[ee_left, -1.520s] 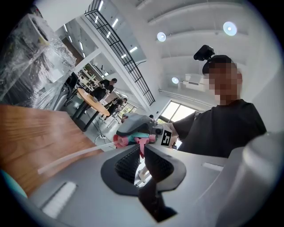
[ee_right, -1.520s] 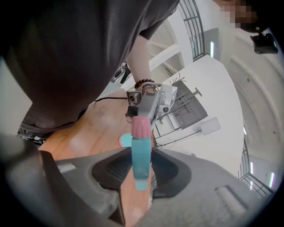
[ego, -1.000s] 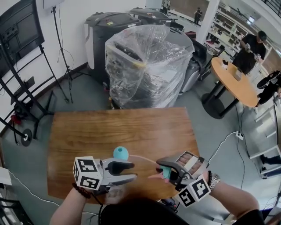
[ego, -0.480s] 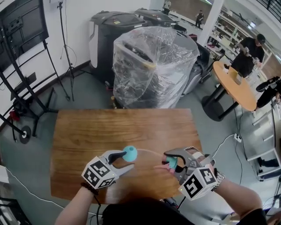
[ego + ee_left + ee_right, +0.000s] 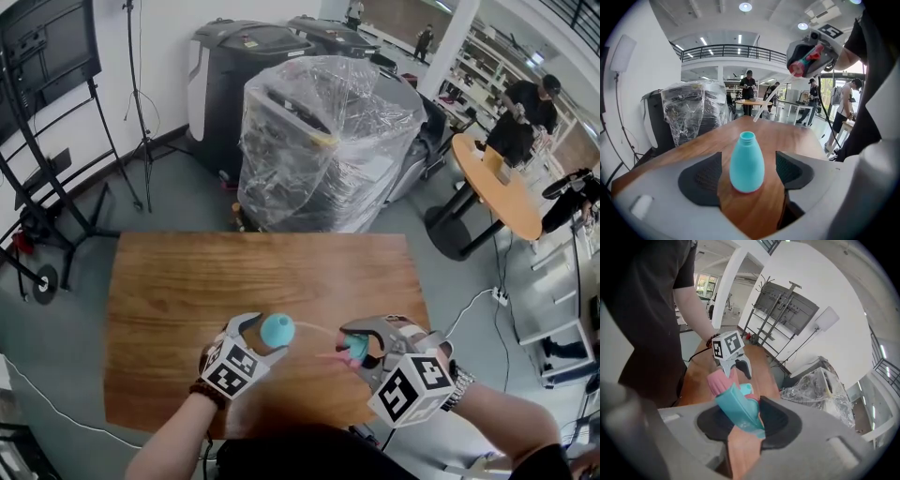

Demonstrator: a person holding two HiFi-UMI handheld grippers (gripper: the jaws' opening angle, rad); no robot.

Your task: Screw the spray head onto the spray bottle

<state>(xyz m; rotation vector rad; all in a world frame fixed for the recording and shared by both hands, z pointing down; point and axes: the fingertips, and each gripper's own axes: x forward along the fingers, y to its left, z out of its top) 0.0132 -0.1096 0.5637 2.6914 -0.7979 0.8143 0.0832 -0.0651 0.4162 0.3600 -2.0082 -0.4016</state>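
Observation:
A teal spray bottle [image 5: 277, 329] stands upright on the wooden table [image 5: 187, 281] with its neck open. My left gripper [image 5: 266, 338] is around it. Its jaws have just been opening, and in the left gripper view the bottle [image 5: 746, 162] stands between the pads [image 5: 705, 178] with a gap on each side. Just right of the bottle, my right gripper [image 5: 357, 350] is shut on the teal spray head [image 5: 738, 408], which has a pink nozzle. A clear dip tube [image 5: 766, 101] hangs from the head towards the bottle.
Beyond the table's far edge stand plastic-wrapped bins [image 5: 323, 131]. A black stand on wheels [image 5: 37, 187] is at the left. At the right are a round orange table [image 5: 497, 183] and people. A white cable [image 5: 469, 305] lies on the floor by the table's right edge.
The left gripper has come down and turned, and its jaws have spread off the bottle, which now stands on the table. The right gripper with the spray head has shifted slightly left.

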